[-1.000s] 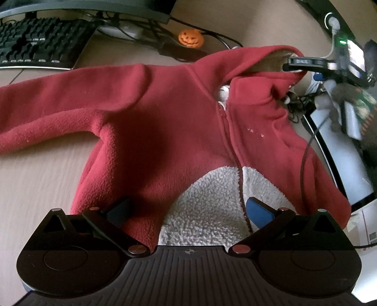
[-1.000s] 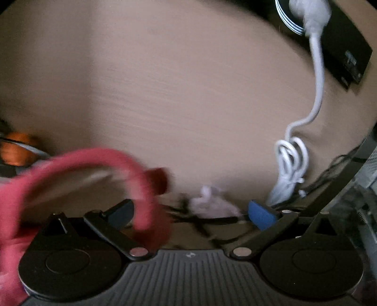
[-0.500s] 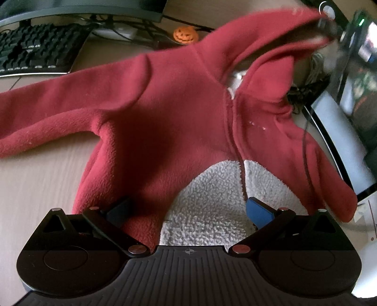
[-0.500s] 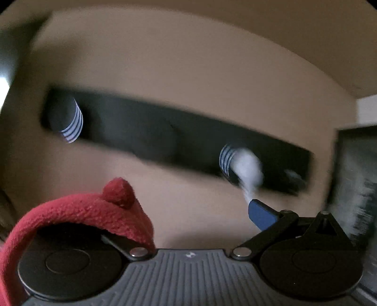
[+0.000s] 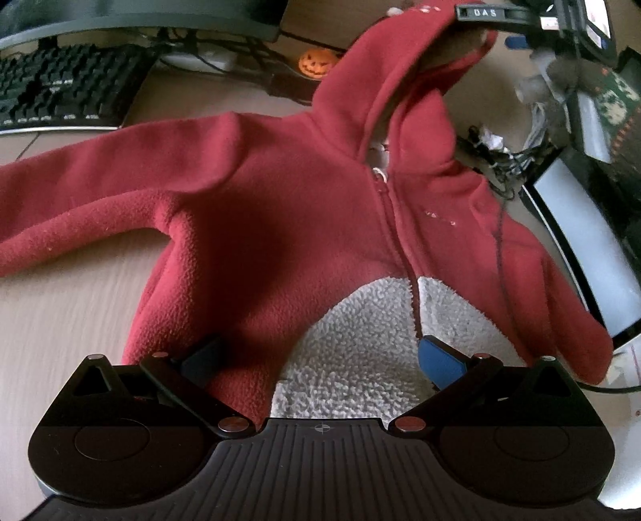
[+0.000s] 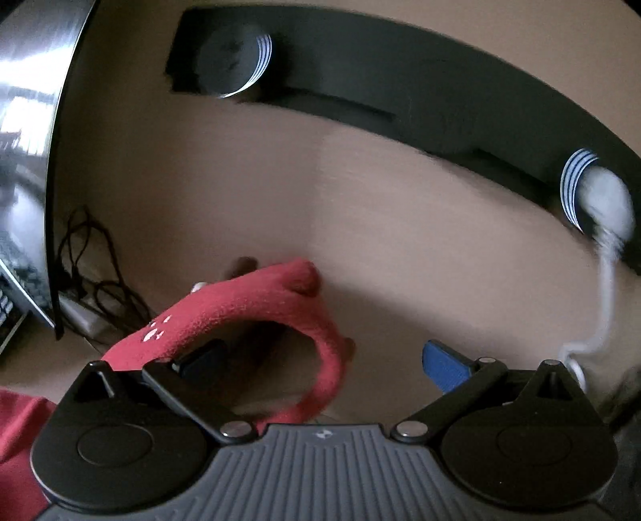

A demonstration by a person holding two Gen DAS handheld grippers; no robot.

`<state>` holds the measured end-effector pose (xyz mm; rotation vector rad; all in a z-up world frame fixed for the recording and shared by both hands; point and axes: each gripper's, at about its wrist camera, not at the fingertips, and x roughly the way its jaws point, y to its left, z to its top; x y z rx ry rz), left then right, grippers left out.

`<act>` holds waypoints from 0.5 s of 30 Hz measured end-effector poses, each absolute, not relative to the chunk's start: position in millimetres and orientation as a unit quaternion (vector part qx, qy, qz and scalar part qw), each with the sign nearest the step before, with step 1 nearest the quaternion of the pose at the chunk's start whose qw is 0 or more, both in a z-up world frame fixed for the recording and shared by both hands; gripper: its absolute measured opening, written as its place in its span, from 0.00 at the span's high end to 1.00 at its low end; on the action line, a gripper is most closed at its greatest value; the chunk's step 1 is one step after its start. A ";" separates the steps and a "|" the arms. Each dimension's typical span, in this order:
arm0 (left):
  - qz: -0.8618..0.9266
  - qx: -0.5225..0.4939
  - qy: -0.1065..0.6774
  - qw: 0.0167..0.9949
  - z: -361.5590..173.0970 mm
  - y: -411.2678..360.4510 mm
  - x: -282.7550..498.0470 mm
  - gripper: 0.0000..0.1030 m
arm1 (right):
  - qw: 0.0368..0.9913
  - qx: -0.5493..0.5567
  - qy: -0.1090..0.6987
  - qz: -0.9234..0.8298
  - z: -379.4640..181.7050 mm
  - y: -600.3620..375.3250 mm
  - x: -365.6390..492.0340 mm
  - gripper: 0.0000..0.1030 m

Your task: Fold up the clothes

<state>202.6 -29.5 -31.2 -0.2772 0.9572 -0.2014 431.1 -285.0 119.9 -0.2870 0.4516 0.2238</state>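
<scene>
Wooden desk (image 5: 68, 288), pale, beneath everything. Spread front-up across it: red fleece hoodie (image 5: 288, 224), zip running down the middle, white fuzzy belly panel (image 5: 360, 340) at the hem, one sleeve (image 5: 80, 208) stretched flat toward the left edge of the left wrist view, the other sleeve (image 5: 573, 320) slanting down to the right. Lifted off the desk at the top: hood (image 5: 400, 72), pulled up and open, its rim hooked over the dark finger of the right gripper (image 5: 517, 16) seen up in the corner.

Behind the garment: black keyboard (image 5: 60, 88) at the upper left, a tangle of dark cables (image 5: 496, 160) beside the right shoulder, a white-faced screen or panel (image 5: 581, 240) along the right side.

Low over the hem: left gripper (image 5: 320, 356), jaws wide apart, nothing between them, black finger above red fleece, blue finger (image 5: 436, 360) above the white panel; touching or just above, cannot tell.

From the right wrist view: right gripper (image 6: 320, 356) also spread wide, not pinching; hood rim (image 6: 256, 308) draped as a red loop over the left-hand black finger (image 6: 204, 356) only, blue finger (image 6: 444, 364) bare. Small white paw prints (image 6: 154, 330) on the fleece. Beyond, blurred: a long black bar (image 6: 400, 92) against a tan surface, a white cable (image 6: 605, 280) hanging from its right end.

Smallest, past the hood on the desk: orange pumpkin figure (image 5: 318, 62) with a carved face
</scene>
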 end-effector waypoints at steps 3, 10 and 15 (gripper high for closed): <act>-0.096 -0.120 0.461 0.874 -30.3 -32.9 204.4 0.00 | 0.957 -0.030 0.242 0.154 127.9 -322.5 391.8 0.00; -0.111 -0.119 0.430 0.888 -0.3 -10.7 189.7 0.00 | 0.884 0.268 0.282 0.257 136.2 -404.0 285.2 0.00; -0.136 -0.064 0.379 0.913 31.4 4.3 149.4 0.00 | 0.967 0.073 0.241 0.048 120.2 -393.1 193.6 0.00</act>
